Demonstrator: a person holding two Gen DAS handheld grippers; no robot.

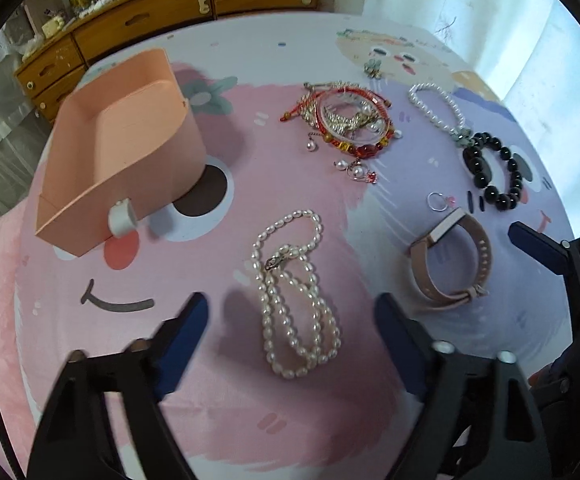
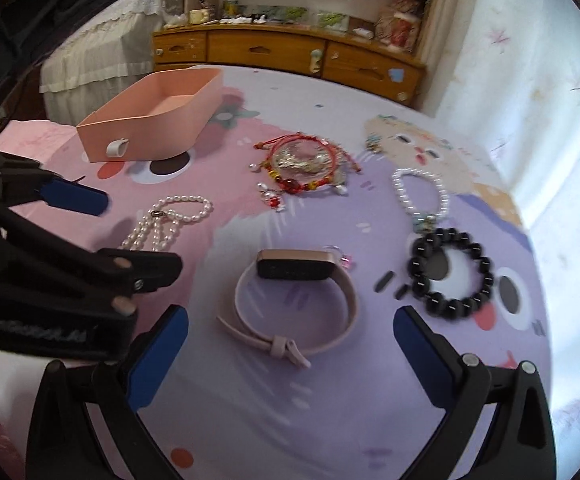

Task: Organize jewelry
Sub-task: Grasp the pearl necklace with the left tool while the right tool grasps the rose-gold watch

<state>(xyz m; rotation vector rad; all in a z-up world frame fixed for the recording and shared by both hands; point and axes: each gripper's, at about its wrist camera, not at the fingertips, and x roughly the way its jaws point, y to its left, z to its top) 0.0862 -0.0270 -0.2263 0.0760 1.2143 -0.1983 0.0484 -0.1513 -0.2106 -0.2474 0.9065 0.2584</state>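
A long pearl necklace [image 1: 294,296] lies coiled on the cartoon-print sheet [image 1: 250,408]. My left gripper [image 1: 290,320] stands open over it, with one blue pad on each side and neither touching. A pink watch band [image 2: 294,304] lies between the open fingers of my right gripper [image 2: 290,332], which hangs just above it. A pink open box [image 1: 122,140] with a white tab sits at the left. Further back are a pile of red and silver bracelets [image 1: 346,120], a white pearl bracelet [image 1: 434,108], a black bead bracelet [image 1: 494,172] and a small ring [image 1: 436,202].
One of my right gripper's fingers [image 1: 536,246] shows beside the watch band [image 1: 450,264]. In the right wrist view my left gripper [image 2: 140,234] is close on the left. A wooden chest of drawers [image 2: 282,52] stands behind, and a bright curtain [image 2: 530,80] hangs on the right.
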